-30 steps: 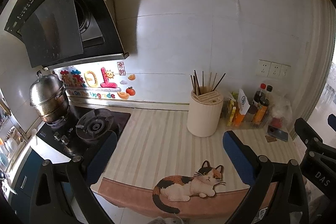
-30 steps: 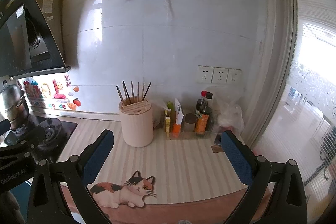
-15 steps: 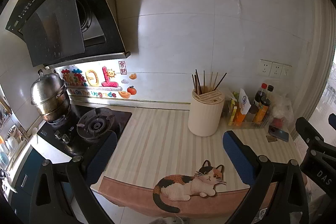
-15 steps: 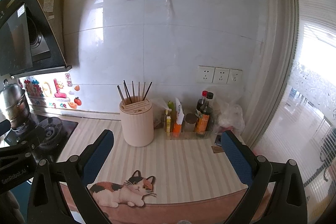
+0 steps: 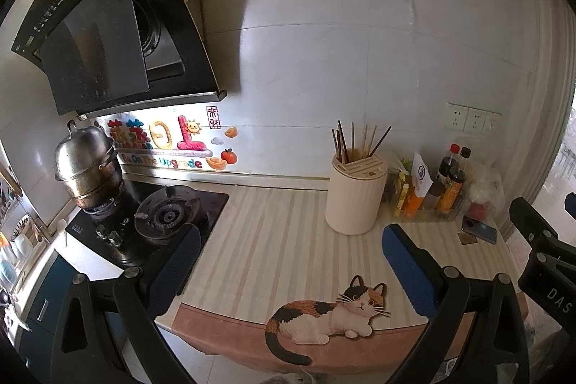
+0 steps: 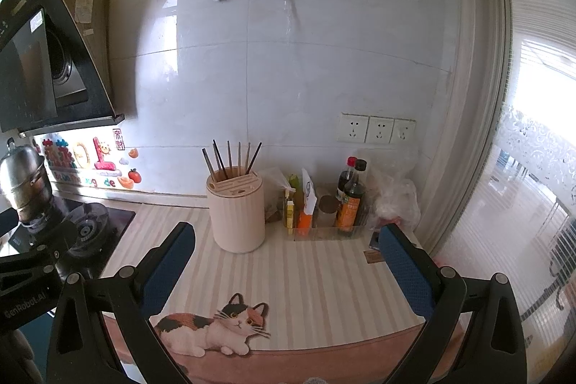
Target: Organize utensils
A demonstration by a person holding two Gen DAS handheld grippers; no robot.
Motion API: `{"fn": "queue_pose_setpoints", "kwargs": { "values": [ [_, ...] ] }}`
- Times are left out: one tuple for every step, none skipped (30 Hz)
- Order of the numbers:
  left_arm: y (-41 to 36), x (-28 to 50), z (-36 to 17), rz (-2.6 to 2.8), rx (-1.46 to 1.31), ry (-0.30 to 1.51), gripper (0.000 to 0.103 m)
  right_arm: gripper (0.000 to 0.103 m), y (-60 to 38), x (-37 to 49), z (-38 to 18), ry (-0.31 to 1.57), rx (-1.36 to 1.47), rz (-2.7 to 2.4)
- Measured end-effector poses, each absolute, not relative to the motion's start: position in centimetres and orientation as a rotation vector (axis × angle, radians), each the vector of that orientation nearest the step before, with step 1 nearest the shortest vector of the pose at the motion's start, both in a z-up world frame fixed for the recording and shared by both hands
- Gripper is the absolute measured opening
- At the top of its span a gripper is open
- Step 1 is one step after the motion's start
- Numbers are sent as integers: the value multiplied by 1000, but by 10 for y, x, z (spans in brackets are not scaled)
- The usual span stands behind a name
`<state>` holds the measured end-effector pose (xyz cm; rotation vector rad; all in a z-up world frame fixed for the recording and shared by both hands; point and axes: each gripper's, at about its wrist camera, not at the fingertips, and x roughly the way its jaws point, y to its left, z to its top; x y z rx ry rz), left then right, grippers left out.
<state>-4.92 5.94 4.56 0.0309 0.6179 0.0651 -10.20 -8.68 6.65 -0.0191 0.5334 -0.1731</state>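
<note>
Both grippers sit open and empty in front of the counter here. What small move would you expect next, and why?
Probably the right gripper eases forward toward the cream utensil holder, aiming for the chopsticks standing in it. Both it and the left gripper are open and hold nothing. No loose utensil shows on the striped counter mat, so the holder is the only utensil spot in view.
</note>
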Motion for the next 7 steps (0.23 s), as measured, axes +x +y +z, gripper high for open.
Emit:
{"fn": "queue_pose_setpoints", "kwargs": {
  "values": [
    [60,-49,46,66,30,619,103,103,-86,-102,67,532,-19,-172],
    [60,-49,46,65,29,619,103,103,-85,-102,68,532,-18,-171],
    [61,-49,46,66,29,618,103,103,-84,-102,68,532,-18,-170],
    [61,-49,46,67,29,617,103,103,-83,-102,68,532,-18,-169],
    [62,-49,46,67,28,618,103,103,-82,-102,69,531,-19,-168],
    [62,-49,46,66,28,619,103,103,-81,-102,69,531,-18,-169],
    [62,-49,46,65,29,618,103,103,-80,-102,69,531,-18,-169]
  ]
}}
